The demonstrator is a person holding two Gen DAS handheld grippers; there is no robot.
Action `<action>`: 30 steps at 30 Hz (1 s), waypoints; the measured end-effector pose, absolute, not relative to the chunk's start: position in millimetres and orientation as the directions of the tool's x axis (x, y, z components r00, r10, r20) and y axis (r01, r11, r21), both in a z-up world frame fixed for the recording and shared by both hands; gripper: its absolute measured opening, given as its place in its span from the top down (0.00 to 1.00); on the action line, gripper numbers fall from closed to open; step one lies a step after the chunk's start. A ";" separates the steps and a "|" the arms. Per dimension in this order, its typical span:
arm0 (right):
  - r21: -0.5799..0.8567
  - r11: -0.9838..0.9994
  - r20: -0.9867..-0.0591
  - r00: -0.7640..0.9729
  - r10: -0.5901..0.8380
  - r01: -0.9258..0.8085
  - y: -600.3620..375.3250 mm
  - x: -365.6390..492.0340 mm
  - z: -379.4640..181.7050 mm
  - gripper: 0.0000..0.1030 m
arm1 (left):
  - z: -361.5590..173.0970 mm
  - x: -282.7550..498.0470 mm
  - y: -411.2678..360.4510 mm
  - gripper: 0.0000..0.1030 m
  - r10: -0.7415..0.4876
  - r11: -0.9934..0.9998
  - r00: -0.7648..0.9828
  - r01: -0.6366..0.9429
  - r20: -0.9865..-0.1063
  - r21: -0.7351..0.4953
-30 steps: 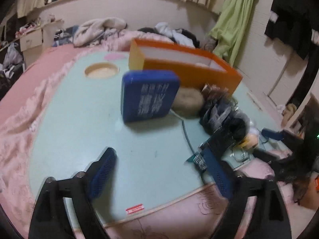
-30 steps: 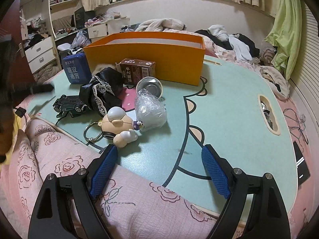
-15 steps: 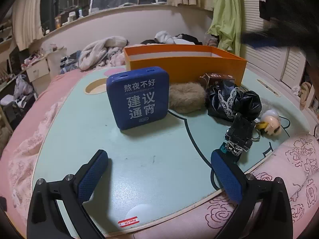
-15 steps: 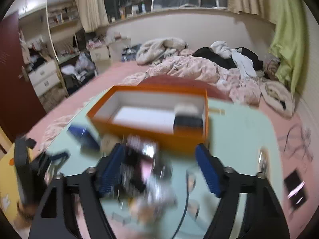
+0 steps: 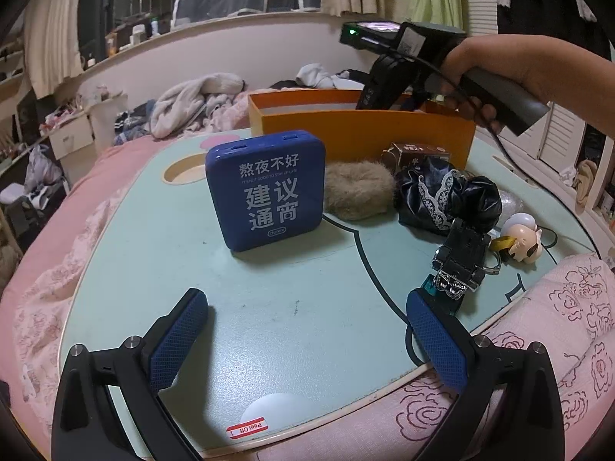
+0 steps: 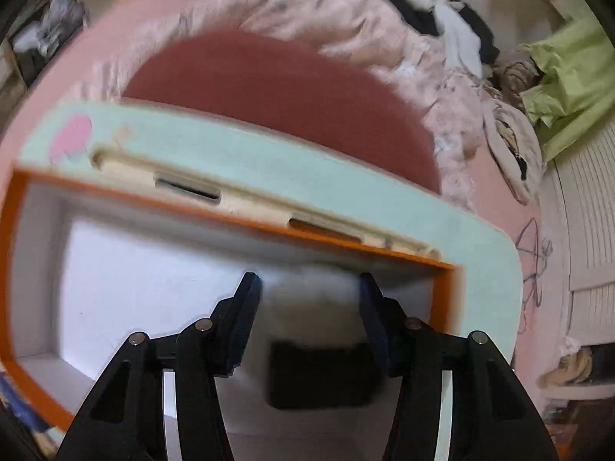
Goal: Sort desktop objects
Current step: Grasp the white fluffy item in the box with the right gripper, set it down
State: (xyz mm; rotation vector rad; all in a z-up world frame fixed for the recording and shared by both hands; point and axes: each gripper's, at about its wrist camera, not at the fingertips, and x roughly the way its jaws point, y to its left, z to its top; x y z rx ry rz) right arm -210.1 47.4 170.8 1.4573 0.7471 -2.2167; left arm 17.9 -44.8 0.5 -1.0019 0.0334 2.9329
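My left gripper is open and empty, low over the mint table, in front of a blue tin. Right of the tin lie a brown fur scrunchie, a black lace pouch, a small brown box, a black toy car and a doll-head keychain. My right gripper reaches down into the orange box, also seen in the left wrist view. Its fingers stand on either side of a blurred white-and-black object; contact is unclear.
Pink quilted bedding surrounds the table, with piled clothes behind. A round hole is cut in the table at far left. A slot runs along the table's far edge behind the box. A green cloth hangs at right.
My right gripper has swung up from the table's front edge and down into the orange box, its fingers narrowing around the white-and-black object. My left gripper has steadied before the blue tin.
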 end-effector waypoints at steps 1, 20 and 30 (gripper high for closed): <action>-0.215 -0.783 -0.920 -0.389 -0.038 0.584 46.3 -207.7 169.9 0.67 | 0.8 17.5 -45.6 0.00 0.035 -0.999 -0.791 -0.048 -0.611 0.005; -0.002 -0.708 -0.879 -0.338 -0.335 0.706 69.8 -131.6 231.5 0.19 | 0.5 17.1 -46.5 0.00 0.038 -0.999 -0.791 -0.051 -0.610 0.003; 0.006 -0.732 -0.953 -0.218 -0.211 0.681 47.1 -174.9 124.6 0.67 | -0.1 16.4 -44.3 0.00 0.034 -0.999 -0.788 -0.047 -0.615 0.006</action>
